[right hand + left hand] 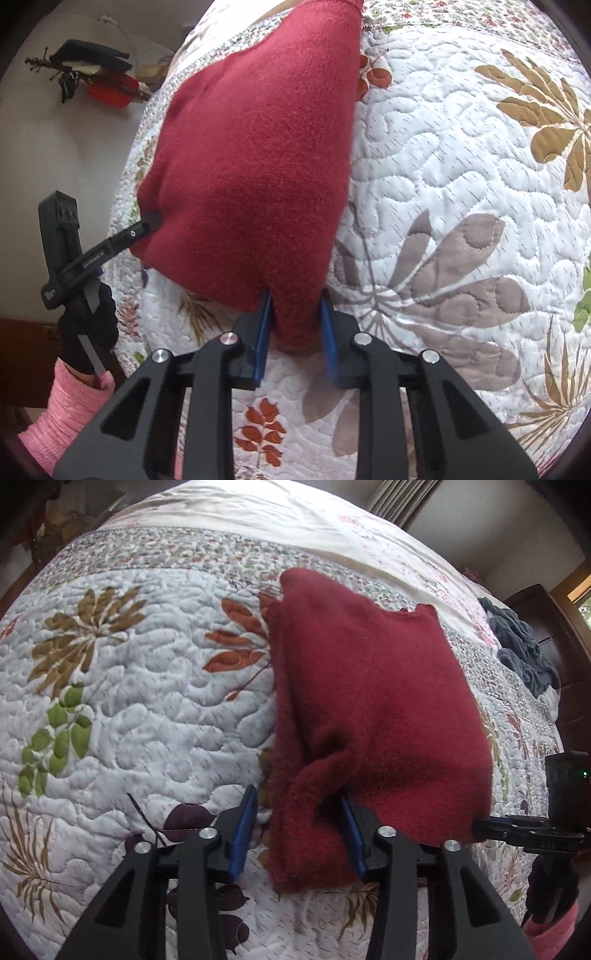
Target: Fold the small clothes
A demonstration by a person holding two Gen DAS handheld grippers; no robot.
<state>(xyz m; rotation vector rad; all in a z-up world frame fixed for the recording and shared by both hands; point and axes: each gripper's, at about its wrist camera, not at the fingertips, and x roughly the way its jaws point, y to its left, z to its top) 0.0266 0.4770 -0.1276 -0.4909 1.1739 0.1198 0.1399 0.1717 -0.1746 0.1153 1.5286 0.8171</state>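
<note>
A dark red fleece garment (369, 701) lies folded lengthwise on the quilted bedspread (147, 701). Its near end bunches between the blue fingers (243, 830) of my left gripper (299, 805), which stand wide apart. A strip of quilt shows between the left finger and the cloth. In the right wrist view the red garment (258, 147) narrows into my right gripper (295, 314), whose blue pads (263, 332) press on both sides of the bunched corner. The right gripper (480, 827) also shows at the cloth's right edge. The left gripper (146, 223) touches its other near corner.
A grey-blue knitted cloth (524, 646) lies at the bed's far right beside a dark wooden headboard (554, 635). A pink sleeve and dark-gloved hand (81, 332) hold the left gripper. Off the bed's left edge, red and black items (103, 81) lie on the floor.
</note>
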